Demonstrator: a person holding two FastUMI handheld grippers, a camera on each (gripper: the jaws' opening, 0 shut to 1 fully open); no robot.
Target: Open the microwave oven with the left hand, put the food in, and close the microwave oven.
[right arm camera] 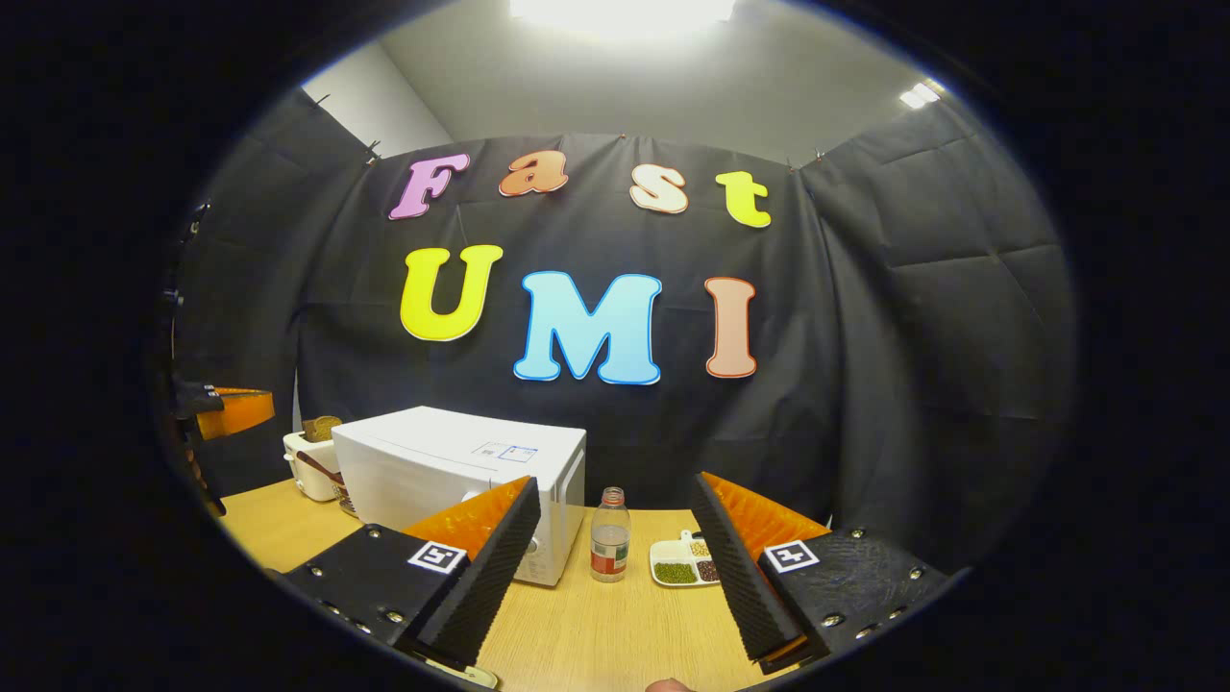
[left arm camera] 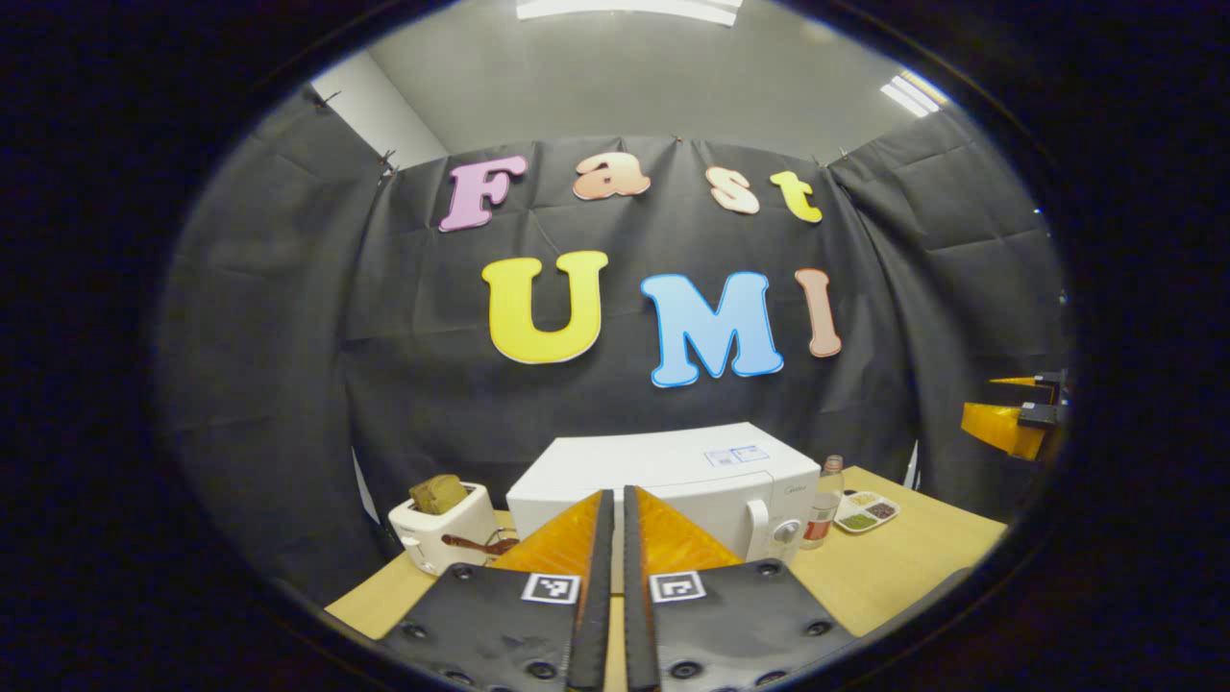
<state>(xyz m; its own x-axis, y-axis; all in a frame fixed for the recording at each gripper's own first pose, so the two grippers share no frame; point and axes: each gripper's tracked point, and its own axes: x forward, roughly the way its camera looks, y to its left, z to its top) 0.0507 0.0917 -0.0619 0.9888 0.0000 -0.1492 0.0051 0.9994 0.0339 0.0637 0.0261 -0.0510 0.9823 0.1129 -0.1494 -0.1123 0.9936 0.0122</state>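
While the left gripper view looks straight ahead, the left gripper [left arm camera: 616, 509] sits at bottom centre with its fingers nearly touching, closed on nothing. Just past them, in the lower middle, stands the white microwave oven [left arm camera: 673, 476], door shut, handle and dial toward its right side. At lower left, a white toaster [left arm camera: 444, 527] with bread poking out rests beside it on the wooden tabletop [left arm camera: 903, 557]. Right of the microwave oven come a small bottle [left arm camera: 826, 500] and, just beside it, a divided dish of food [left arm camera: 867, 511]. Far right edge: the other gripper [left arm camera: 1019, 418], held well above the tabletop.

Over to the right gripper view: the right gripper [right arm camera: 615, 524] spreads wide open across the bottom, empty. Between its fingers stand the bottle [right arm camera: 610, 548] and the food dish [right arm camera: 684, 562]. Microwave oven [right arm camera: 461, 461] lower left, door closed, toaster [right arm camera: 309, 461] behind it. At the left edge hovers the left gripper [right arm camera: 226, 408].
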